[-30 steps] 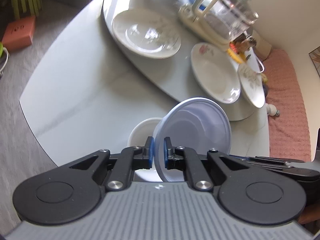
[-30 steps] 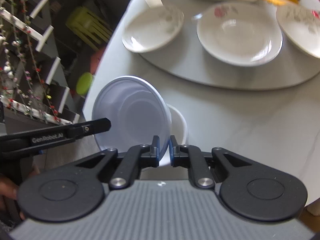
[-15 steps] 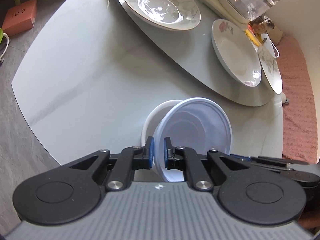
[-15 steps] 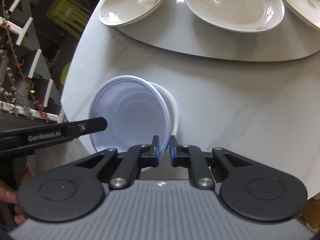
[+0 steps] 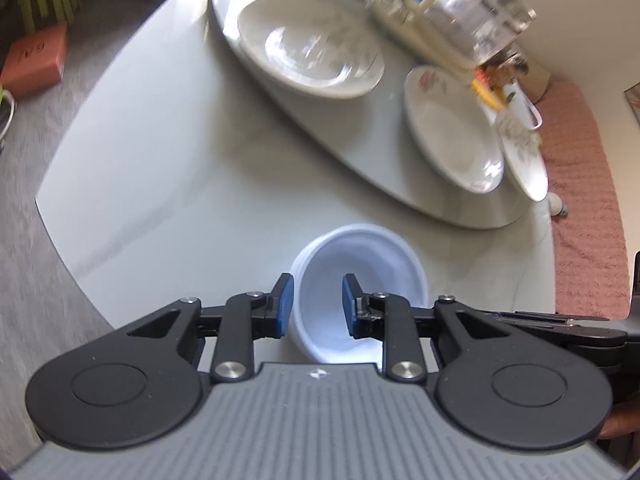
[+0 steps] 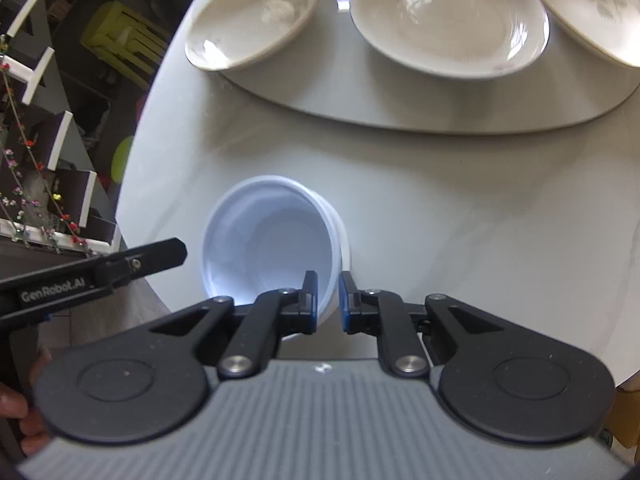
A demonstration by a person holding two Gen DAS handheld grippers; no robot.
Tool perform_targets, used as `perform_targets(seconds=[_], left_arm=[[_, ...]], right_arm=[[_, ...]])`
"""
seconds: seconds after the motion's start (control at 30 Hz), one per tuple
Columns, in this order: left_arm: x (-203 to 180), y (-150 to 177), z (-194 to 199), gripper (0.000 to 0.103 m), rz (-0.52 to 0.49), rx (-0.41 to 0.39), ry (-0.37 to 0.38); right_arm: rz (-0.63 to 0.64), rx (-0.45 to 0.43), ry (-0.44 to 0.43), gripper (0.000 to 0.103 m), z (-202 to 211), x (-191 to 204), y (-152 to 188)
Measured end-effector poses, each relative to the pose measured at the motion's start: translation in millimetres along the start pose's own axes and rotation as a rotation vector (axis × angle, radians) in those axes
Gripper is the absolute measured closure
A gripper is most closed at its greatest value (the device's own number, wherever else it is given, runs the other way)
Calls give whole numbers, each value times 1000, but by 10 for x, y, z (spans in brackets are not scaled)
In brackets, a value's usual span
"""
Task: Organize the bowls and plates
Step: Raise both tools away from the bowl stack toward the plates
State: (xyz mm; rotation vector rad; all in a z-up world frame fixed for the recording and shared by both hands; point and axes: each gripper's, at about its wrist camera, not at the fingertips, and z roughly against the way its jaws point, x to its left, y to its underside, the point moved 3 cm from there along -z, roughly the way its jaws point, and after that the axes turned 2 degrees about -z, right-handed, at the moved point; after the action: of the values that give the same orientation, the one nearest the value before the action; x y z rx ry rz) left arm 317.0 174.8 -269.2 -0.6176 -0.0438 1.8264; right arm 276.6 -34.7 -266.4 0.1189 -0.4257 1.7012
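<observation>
A: OK, left wrist view first. Status?

B: My left hand-held gripper (image 5: 317, 304) is spread, and the jaws have just been opening. The near rim of the white bowl (image 5: 360, 264) is between them: one pad (image 5: 284, 304) outside the wall, the other inside. There's a gap on both sides, so no pinch.

A: Where's the bowl?

B: Upright on the desk (image 5: 180, 184), close to the near edge. Behind it is a grey turntable (image 5: 380, 132) with three plates: one blurred (image 5: 312, 52), one with a pink flower (image 5: 452, 132), one at the far right (image 5: 524, 160). A glass kettle (image 5: 480, 4) stands at the back. The tip of my right hand-held gripper (image 5: 560, 324) pokes in from the right.

A: Right wrist view?

B: The right one (image 6: 328, 300) is pressed nearly together, pinching the bowl's (image 6: 276, 240) near wall. The bowl sits nested in a second bowl (image 6: 344, 240), whose rim shows just outside it on the right. I can't tell whether the pinch takes one wall or both.

A: Left gripper visible there?

B: Yes, side-on at the left (image 6: 100, 272), just beside the bowl's rim. Same three plates (image 6: 256, 16) (image 6: 448, 20) (image 6: 592, 4) on the turntable (image 6: 400, 100), well apart from the bowls. Bare desk (image 6: 440, 208) between.
</observation>
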Motion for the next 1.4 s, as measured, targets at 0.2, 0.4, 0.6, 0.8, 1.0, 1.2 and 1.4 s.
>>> perform_targets(seconds=[0.2, 0.4, 0.6, 0.8, 1.0, 1.2, 1.4], left_arm=[[-253, -200, 438, 74, -30, -89, 47], [-575, -332, 897, 74, -131, -170, 80], [-901, -399, 1349, 74, -249, -268, 88], [-1090, -377, 1544, 71, -310, -303, 112], [-1220, -329, 1541, 71, -370, -298, 113], [-1266, -331, 1501, 67, -398, -287, 112], [-1383, -369, 1351, 67, -398, -262, 119]], right_arm=[[22, -123, -8, 88, 419, 46, -26], [51, -270, -7, 88, 884, 112, -77], [95, -425, 12, 88, 1476, 151, -151], [100, -510, 18, 88, 1785, 209, -83], [71, -565, 42, 88, 1864, 194, -24], [49, -592, 50, 88, 1894, 188, 10], [9, -602, 89, 88, 1942, 30, 86]])
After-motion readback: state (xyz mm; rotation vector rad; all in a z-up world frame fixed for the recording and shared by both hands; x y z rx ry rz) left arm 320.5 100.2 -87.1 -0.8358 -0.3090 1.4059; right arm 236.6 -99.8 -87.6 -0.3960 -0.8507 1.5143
